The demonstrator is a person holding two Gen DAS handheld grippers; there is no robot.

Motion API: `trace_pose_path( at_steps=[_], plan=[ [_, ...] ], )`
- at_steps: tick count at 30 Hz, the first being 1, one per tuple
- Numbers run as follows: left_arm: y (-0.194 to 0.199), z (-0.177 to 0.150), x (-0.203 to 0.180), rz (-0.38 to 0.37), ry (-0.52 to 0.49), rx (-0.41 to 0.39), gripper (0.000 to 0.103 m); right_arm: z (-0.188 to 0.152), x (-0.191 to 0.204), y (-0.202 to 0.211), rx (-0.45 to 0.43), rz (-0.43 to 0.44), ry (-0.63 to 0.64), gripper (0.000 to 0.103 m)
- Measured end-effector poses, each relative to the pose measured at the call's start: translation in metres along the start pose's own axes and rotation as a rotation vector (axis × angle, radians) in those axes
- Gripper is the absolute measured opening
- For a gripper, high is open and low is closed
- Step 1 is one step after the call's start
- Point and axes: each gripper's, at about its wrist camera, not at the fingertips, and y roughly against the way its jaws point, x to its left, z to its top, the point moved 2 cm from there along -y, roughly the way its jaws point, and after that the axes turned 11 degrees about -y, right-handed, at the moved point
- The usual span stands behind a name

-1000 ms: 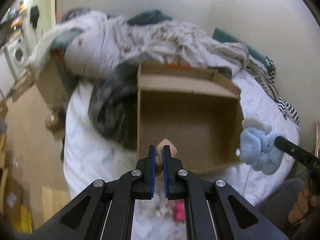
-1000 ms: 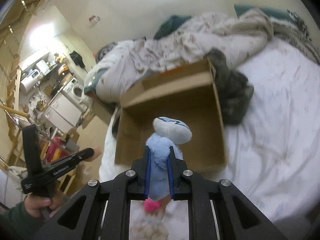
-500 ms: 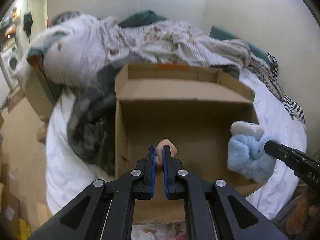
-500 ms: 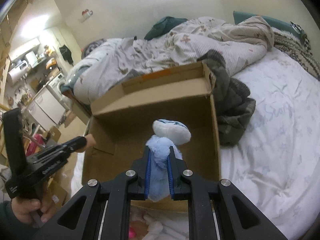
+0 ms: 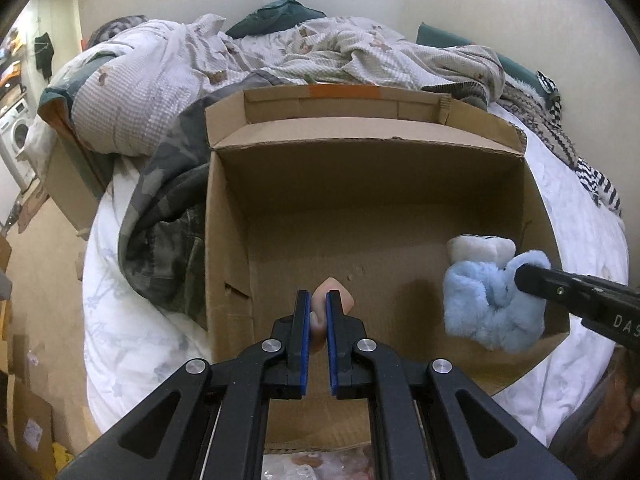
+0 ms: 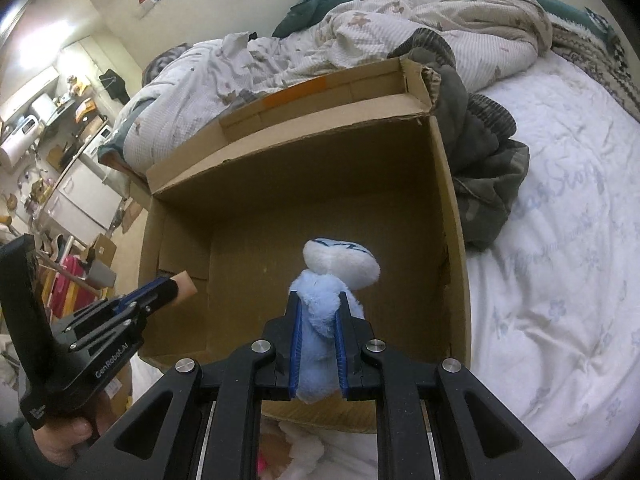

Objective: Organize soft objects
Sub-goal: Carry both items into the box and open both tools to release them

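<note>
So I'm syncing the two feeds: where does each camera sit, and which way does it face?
Left wrist: on the left gripper, looking down into the cardboard box; its jaws pinch a peach soft toy.
Right wrist: on the right gripper, facing the same box; its jaws hold a blue plush, and a hand shows lower left.
Shared: box, bed, both toys, each other's gripper.
</note>
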Motion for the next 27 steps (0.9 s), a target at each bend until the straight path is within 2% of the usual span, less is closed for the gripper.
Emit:
trace_pose_path(
  at_steps=[15,18,21,23,24,25,26,27],
  plan=[
    [-0.004,-0.004,0.0,-0.007,0.034,0.023,0.007,0.001,0.005,-0.009,0.022,-0.025,0.019,0.016],
    [-0.003,-0.004,-0.001,0.001,0.03,0.03,0.015,0.0,0.004,-0.011,0.03,-0.032,0.019,0.016],
    [-0.003,-0.004,-0.003,0.002,0.021,0.039,0.018,0.0,0.004,-0.014,0.036,-0.037,0.015,0.016],
    [-0.004,-0.003,-0.004,-0.01,0.023,0.051,0.027,-0.001,0.005,-0.015,0.04,-0.05,0.022,0.016],
    [-0.004,-0.004,-0.005,-0.01,0.025,0.052,0.04,-0.001,0.005,-0.016,0.042,-0.057,0.024,0.016],
    [-0.003,-0.004,-0.005,-0.005,0.026,0.051,0.049,-0.001,0.005,-0.018,0.045,-0.056,0.021,0.016],
    [-0.001,-0.003,-0.005,0.011,0.027,0.042,0.063,0.0,0.005,-0.019,0.047,-0.057,0.02,0.017],
    [0.001,-0.002,-0.005,0.019,0.027,0.031,0.066,0.0,0.006,-0.019,0.046,-0.061,0.023,0.016]
  ],
)
